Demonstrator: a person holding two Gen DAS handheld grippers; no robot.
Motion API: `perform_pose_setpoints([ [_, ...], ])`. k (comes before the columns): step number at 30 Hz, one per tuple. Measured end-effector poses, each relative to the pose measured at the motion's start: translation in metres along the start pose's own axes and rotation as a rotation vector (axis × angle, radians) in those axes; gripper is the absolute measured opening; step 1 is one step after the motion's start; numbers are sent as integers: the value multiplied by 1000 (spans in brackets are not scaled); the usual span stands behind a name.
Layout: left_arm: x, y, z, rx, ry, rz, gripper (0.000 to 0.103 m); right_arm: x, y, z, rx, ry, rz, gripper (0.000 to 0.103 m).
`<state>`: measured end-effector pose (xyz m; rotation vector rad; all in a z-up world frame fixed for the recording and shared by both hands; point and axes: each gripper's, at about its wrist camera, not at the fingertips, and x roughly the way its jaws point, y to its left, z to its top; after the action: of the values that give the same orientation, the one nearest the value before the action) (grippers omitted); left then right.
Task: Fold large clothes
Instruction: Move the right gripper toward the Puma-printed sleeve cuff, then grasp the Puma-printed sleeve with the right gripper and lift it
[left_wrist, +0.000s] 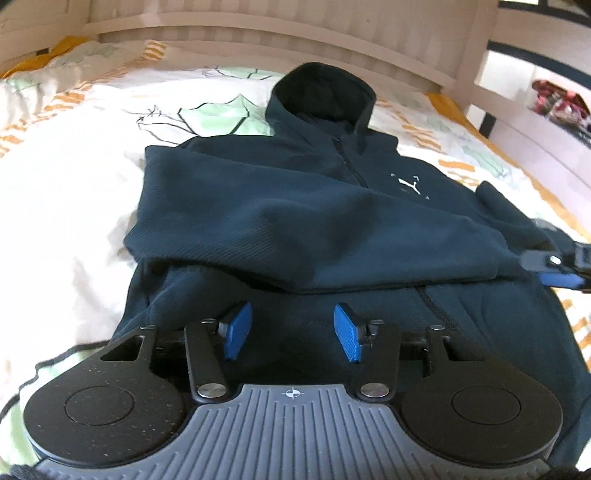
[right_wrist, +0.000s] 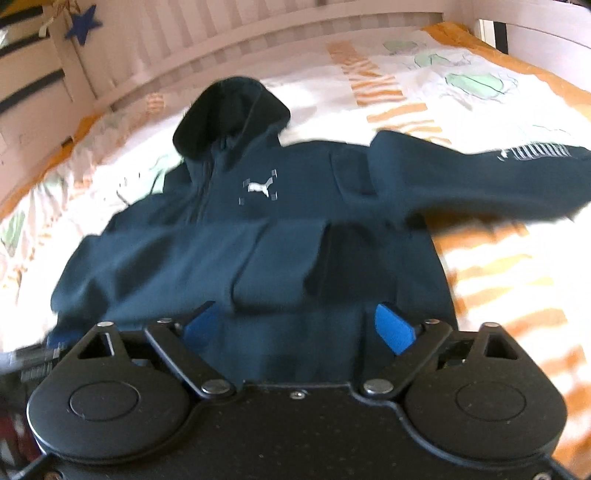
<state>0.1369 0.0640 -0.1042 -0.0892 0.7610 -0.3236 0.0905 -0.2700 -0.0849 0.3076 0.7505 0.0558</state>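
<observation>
A dark navy zip hoodie (left_wrist: 332, 221) with a small white logo (left_wrist: 408, 184) lies face up on the bed, its hood (left_wrist: 321, 92) toward the headboard. One sleeve is folded across its chest (left_wrist: 229, 229). In the right wrist view the other sleeve (right_wrist: 480, 177), with pale lettering, stretches out to the right. My left gripper (left_wrist: 293, 330) hovers open over the hoodie's lower front, with nothing between its blue pads (left_wrist: 238, 330). My right gripper (right_wrist: 297, 326) stands wide open above the lower front (right_wrist: 288, 343); its fingers (left_wrist: 554, 266) also show at the hoodie's right edge.
The bed has a white duvet (left_wrist: 74, 184) printed with green and orange shapes. A pale slatted headboard (right_wrist: 258, 40) runs along the far side. A blue star (right_wrist: 83, 22) hangs at the upper left. Shelving with colourful items (left_wrist: 557, 101) stands at the right.
</observation>
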Motion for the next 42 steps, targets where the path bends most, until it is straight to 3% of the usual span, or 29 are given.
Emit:
perform_pose_setpoints([
  [2, -1, 3, 0, -21, -3, -11, 49, 15, -4, 10, 23, 8, 16, 88],
  [5, -1, 4, 1, -32, -3, -14, 49, 39, -11, 18, 78, 53, 44, 78],
  [8, -2, 1, 1, -23, 3, -4, 49, 49, -11, 20, 93, 55, 50, 60],
  [10, -5, -2, 4, -18, 8, 6, 49, 53, -7, 24, 80, 63, 46, 31],
  [12, -10, -5, 10, -14, 7, 12, 49, 54, 0, 31, 49, 67, 43, 19],
  [13, -15, -6, 14, -8, -11, 5, 50, 52, 6, 35, 14, 53, 45, 17],
  [21, -17, -6, 71, -14, -171, 31, 58, 30, 38, 73, -165, -106, 42, 17],
  [24, 12, -1, 76, -4, -120, 93, 58, 34, 40, 74, -196, -129, 14, 17],
  [28, 51, 14, 60, 4, 0, 171, 58, 55, 24, 64, -151, -68, -21, 17],
  [32, 56, 12, 45, 52, -12, 182, 58, 78, 2, 44, -105, 27, -63, 18],
  [35, 58, 8, 46, 61, -12, 200, 59, 78, -9, 34, -83, -1, -48, 19],
  [36, 58, 7, 46, 63, -11, 204, 61, 77, -9, 32, -81, -7, -45, 21],
  [37, 58, 6, 46, 64, -8, 206, 62, 75, -9, 32, -82, -14, -43, 31],
  [41, 57, 4, 57, 74, 25, 202, 63, 68, -11, 28, -79, -34, -32, 44],
  [42, 53, 4, 59, 62, 27, 189, 63, 64, -13, 28, -74, -35, -23, 52],
])
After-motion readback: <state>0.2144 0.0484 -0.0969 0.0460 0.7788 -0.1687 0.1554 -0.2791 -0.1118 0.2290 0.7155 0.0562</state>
